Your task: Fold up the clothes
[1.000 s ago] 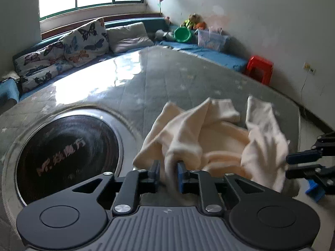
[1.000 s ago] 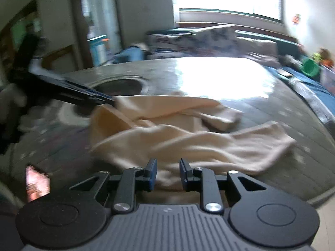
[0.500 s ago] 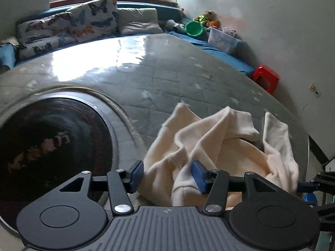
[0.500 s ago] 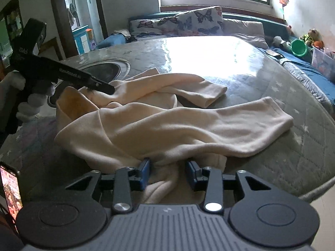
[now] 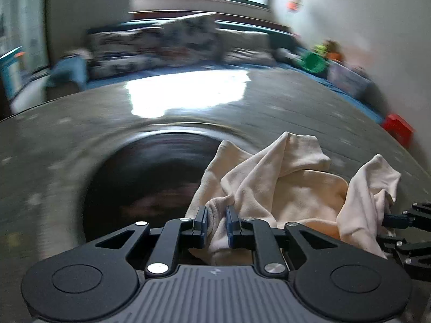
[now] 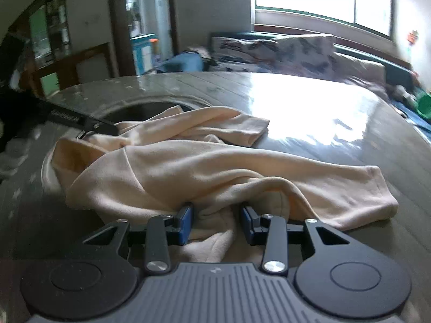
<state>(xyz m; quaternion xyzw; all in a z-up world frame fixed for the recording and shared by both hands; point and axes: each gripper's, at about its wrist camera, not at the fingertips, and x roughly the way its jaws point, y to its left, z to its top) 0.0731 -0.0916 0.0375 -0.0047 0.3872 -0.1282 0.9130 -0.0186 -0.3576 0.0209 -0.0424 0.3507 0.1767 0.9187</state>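
A cream garment [image 5: 282,188] lies crumpled on the grey quilted surface [image 5: 269,102], one edge over a dark round inset [image 5: 150,183]. My left gripper [image 5: 216,222] is closing, and its blue pads pinch a bunched fold at the garment's near edge. In the right wrist view the garment [image 6: 202,167] stretches across, one sleeve reaching right. My right gripper [image 6: 216,222] stands open with a loose fold between its pads, not pressed. The left gripper [image 6: 111,130] shows there at the garment's far left. The right gripper [image 5: 398,219] shows at the left view's right edge, against the cloth.
Patterned cushions [image 5: 167,43] line a bench under the window. A green bowl [image 5: 313,63] and a clear box sit at the back right, a red stool [image 5: 398,127] beside the wall. A doorway and wooden furniture [image 6: 80,62] stand at the far left.
My left gripper's jaws widened, then closed on a fold, and its view swung left over the dark inset. My right gripper's jaws spread wider around the cloth and it moved closer in.
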